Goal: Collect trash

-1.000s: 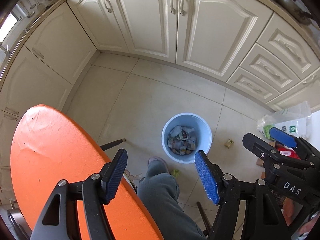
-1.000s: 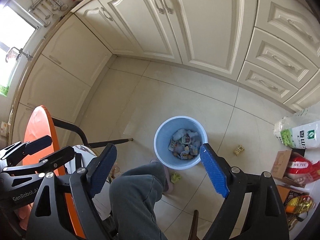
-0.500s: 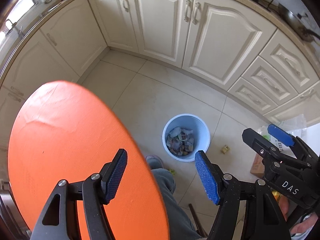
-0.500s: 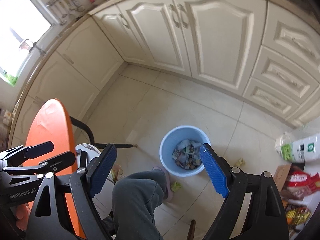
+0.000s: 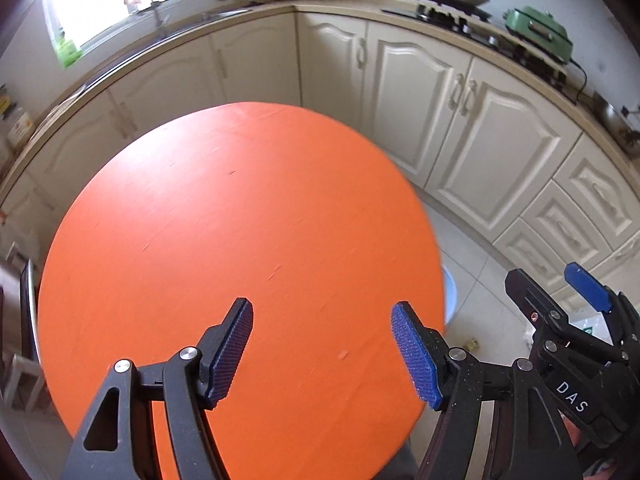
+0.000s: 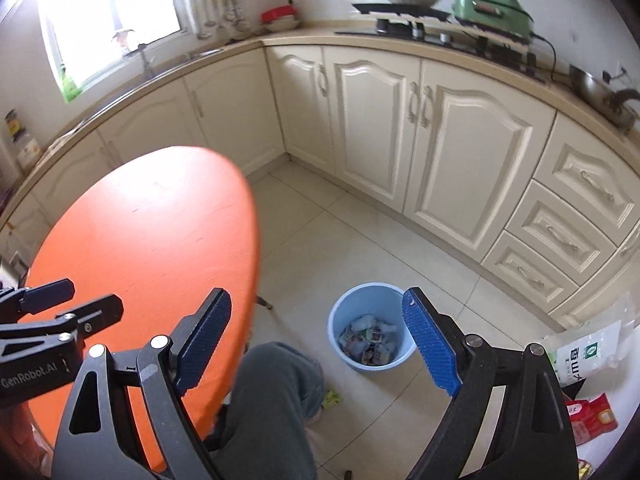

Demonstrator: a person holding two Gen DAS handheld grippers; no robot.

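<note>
A light blue trash bin (image 6: 370, 334) stands on the tiled floor, holding several crumpled wrappers (image 6: 372, 340). In the left wrist view only its rim (image 5: 450, 300) shows past the table edge. My left gripper (image 5: 328, 350) is open and empty above the round orange table (image 5: 240, 264), which is bare. My right gripper (image 6: 316, 342) is open and empty, held high over the floor with the bin below its right finger. A yellow-green scrap (image 6: 331, 397) lies on the floor by the person's foot. Another small scrap (image 5: 473, 344) lies on the floor right of the bin.
The person's grey-trousered leg (image 6: 272, 404) is below the right gripper. Cream cabinets (image 6: 448, 152) line the back and left. A rice bag (image 6: 584, 356) and red packets (image 6: 592, 416) lie on the floor at right. The right gripper (image 5: 576, 344) shows in the left view.
Both grippers have tilted up and away from the floor. The left view has swung from the bin to over the orange table. Both stay open and empty.
</note>
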